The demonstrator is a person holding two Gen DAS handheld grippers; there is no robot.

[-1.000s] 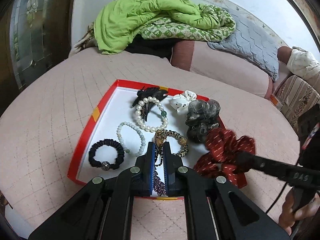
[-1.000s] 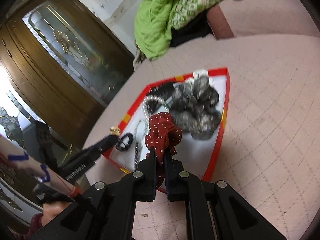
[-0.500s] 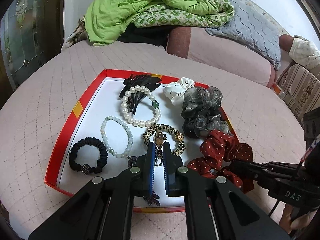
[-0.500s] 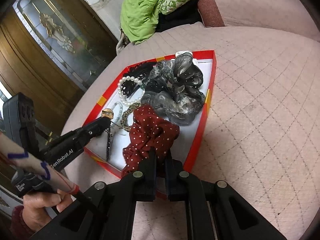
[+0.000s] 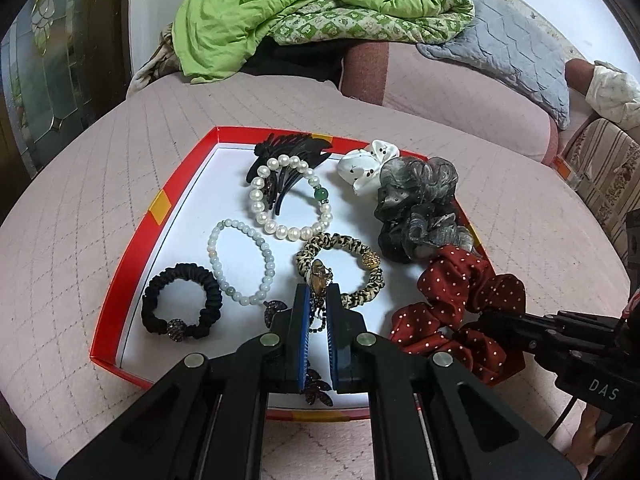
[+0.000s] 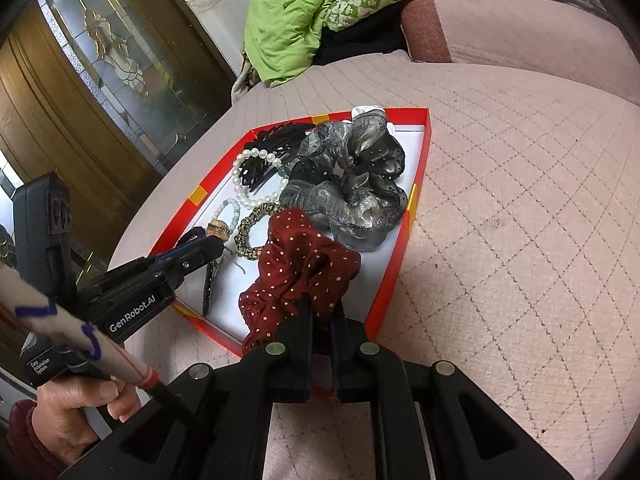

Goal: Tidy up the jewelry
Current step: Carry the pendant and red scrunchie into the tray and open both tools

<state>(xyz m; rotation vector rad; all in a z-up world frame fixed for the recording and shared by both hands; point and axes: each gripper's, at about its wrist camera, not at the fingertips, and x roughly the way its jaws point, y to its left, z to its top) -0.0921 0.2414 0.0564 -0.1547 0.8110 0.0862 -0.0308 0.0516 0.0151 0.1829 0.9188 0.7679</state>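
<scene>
A red-rimmed white tray lies on the pink quilted bed. In it are a black scrunchie, a pale bead bracelet, a pearl bracelet, a black hair claw, a leopard hair tie, a white dotted bow and a grey scrunchie. My left gripper is shut on a gold charm with a dark chain, low over the tray. My right gripper is shut on a red dotted scrunchie resting at the tray's near right corner.
A green quilt and a grey blanket are piled on a pink bolster beyond the tray. A wood and glass door stands to the left. A dark beaded hair clip lies on the tray floor under my left gripper.
Both grippers have come lower and nearer the tray. The red scrunchie has gone from hanging in the air to resting on the tray's corner. The gold charm stays held.
</scene>
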